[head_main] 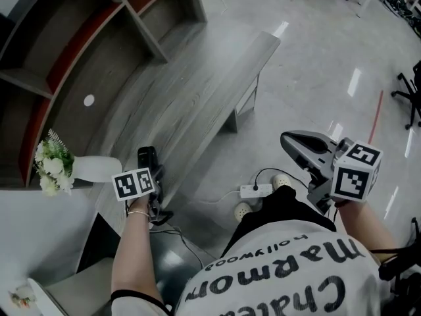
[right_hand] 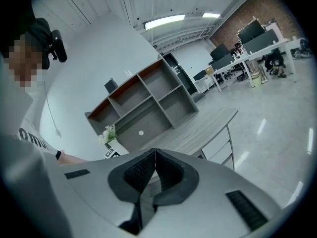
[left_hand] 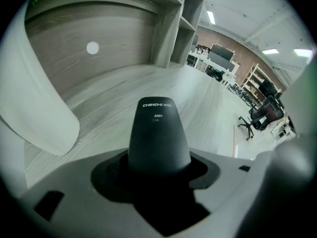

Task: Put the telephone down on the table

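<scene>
The telephone is a black handset (head_main: pixel 147 158). My left gripper (head_main: pixel 148 173) is shut on it over the near end of the grey wooden table (head_main: pixel 197 97). In the left gripper view the handset (left_hand: pixel 158 138) sticks out forward from between the jaws, and the tabletop (left_hand: pixel 148 90) lies beyond it. Whether the handset touches the table I cannot tell. My right gripper (head_main: pixel 297 143) hangs over the floor to the right of the table. Its jaws meet in the right gripper view (right_hand: pixel 155 167) with nothing between them.
A white vase (head_main: pixel 95 168) with white flowers (head_main: pixel 52 166) lies just left of my left gripper, large in the left gripper view (left_hand: pixel 34 98). A grey shelf unit (head_main: pixel 79 45) backs the table. A power strip (head_main: pixel 256 191) with cables lies on the floor. An office chair (head_main: pixel 408 97) stands far right.
</scene>
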The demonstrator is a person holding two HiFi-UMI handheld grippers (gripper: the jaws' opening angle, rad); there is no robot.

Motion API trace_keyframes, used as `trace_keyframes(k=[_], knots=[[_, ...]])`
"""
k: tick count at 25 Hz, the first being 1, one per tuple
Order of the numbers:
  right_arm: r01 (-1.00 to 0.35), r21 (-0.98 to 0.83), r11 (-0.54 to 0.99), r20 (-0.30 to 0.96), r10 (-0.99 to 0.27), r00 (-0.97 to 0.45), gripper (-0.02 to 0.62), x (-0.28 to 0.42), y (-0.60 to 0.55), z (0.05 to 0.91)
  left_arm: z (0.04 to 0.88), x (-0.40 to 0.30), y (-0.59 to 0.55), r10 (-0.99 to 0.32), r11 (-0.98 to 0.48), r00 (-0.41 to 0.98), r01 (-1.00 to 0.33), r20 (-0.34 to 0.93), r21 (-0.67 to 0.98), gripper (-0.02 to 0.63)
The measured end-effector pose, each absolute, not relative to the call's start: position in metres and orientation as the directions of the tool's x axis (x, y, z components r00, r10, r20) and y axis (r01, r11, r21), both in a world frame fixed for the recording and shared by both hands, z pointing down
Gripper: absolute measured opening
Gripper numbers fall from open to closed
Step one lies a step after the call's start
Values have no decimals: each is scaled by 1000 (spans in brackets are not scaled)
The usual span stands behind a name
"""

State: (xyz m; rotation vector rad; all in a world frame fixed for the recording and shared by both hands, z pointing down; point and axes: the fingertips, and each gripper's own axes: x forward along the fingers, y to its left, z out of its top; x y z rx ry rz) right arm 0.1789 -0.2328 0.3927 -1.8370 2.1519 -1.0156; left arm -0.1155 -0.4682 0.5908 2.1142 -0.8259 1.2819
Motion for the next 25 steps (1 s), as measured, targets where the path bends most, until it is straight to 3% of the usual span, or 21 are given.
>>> trace_keyframes(k=[25], knots=[[-834,-552,15,304,-927,-218,12,201,-232,383,601,-118,-468,-180,-698,312,-708,933,102,275]])
